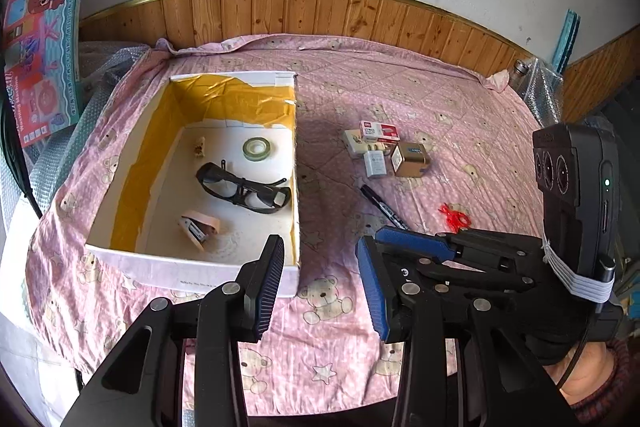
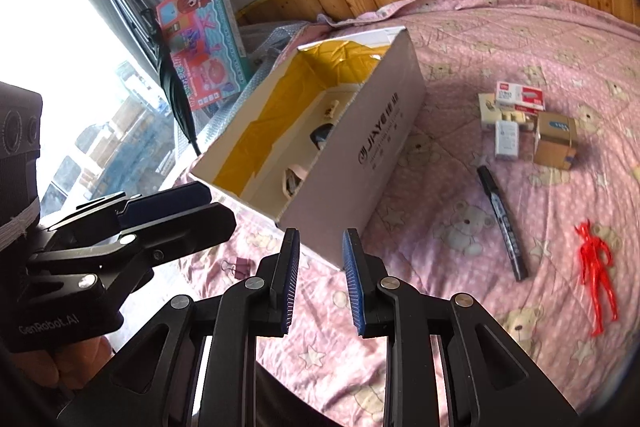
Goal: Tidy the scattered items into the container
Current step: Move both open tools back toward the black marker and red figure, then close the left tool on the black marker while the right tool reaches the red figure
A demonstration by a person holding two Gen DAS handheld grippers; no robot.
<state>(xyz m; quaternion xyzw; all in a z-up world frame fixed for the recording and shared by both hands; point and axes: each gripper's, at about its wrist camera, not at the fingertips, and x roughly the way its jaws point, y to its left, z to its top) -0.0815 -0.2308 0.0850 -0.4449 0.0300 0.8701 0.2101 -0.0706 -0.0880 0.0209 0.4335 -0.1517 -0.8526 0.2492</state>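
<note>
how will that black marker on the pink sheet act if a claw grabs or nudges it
The black marker looks like a rigid round barrel, so it should stay stiff in a grip but may roll if nudged sideways. It lies flat on the soft pink sheet, which probably damps rolling. Being slim, it is likely light.

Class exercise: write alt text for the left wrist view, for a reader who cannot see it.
An open white box on a pink bear-print sheet holds dark glasses, a tape roll and a stapler. To its right lie small boxes, a black marker and a red figure. Both open grippers, left and right, fill the foreground.
</note>
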